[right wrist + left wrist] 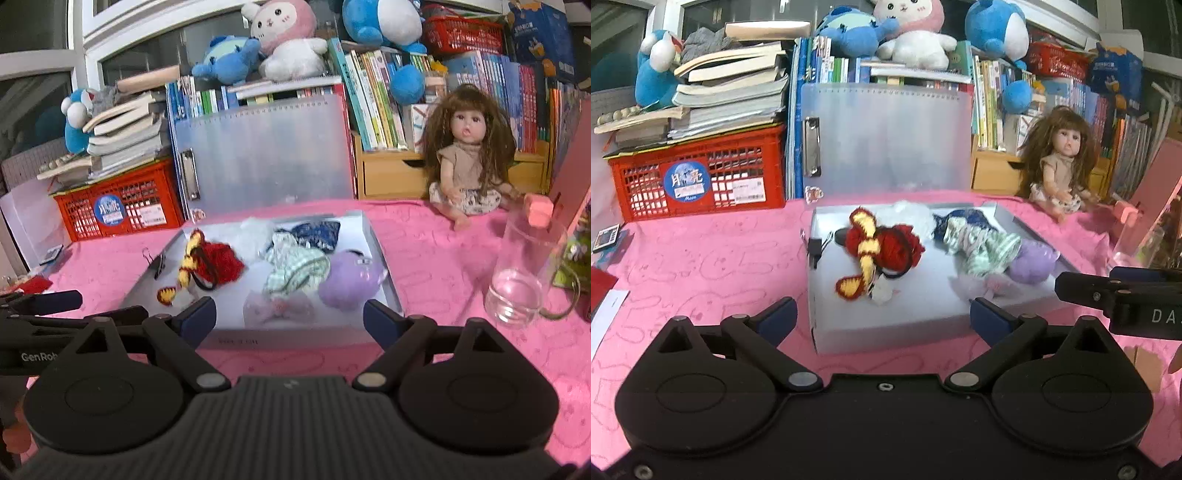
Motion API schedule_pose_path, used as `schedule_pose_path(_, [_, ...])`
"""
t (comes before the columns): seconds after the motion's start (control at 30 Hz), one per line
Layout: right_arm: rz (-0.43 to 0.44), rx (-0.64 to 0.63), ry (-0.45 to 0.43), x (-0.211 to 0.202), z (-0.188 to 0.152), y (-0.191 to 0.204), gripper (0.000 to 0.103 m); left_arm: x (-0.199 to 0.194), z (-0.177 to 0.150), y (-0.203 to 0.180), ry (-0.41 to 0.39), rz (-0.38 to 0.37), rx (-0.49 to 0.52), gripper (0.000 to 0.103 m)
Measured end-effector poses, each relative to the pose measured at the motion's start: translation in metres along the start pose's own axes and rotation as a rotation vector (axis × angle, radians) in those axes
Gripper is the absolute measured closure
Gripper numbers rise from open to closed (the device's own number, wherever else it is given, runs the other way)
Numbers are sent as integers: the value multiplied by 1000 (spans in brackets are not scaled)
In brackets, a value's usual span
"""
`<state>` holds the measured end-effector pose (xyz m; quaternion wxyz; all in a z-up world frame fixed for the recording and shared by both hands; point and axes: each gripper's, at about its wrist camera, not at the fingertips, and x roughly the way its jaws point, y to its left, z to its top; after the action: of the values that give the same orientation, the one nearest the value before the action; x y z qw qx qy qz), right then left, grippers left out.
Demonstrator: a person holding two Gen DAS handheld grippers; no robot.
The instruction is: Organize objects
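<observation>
An open translucent grey box (886, 325) (380, 258) lies on the pink cloth, its lid (886, 140) (262, 155) standing upright behind. Inside lie a red and yellow knitted piece (879, 247) (214, 260), a green and white cloth (986, 251) (295, 267), a dark blue cloth (964, 219) (319, 232), a purple plush (1032, 262) (349, 280) and a pale pink item (277, 306). My left gripper (884, 319) is open and empty, just in front of the box. My right gripper (290, 317) is open and empty at the box's near edge.
A doll (1060, 162) (467, 155) sits at the back right. A glass mug (524, 273) with a pink block (539, 210) stands right. A red crate (698, 177) (118, 206) under stacked books stands back left. A binder clip (157, 262) (814, 247) lies by the box.
</observation>
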<state>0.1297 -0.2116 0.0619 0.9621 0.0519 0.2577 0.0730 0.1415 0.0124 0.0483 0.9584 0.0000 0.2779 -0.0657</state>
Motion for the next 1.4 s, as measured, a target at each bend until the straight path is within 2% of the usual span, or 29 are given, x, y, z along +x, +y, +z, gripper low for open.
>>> schedule_pose_path(0.57, [-51, -39, 85, 20, -38, 1, 10, 28, -44, 2, 99, 82, -10, 2])
schedule_pose_path(1.03, [-80, -43, 134, 34, -52, 0, 10, 38, -49, 1, 128, 117, -12, 1])
schedule_pose_path(1.4, [-92, -67, 129, 37, -57, 3, 4, 41, -49, 2, 136, 116, -24, 0])
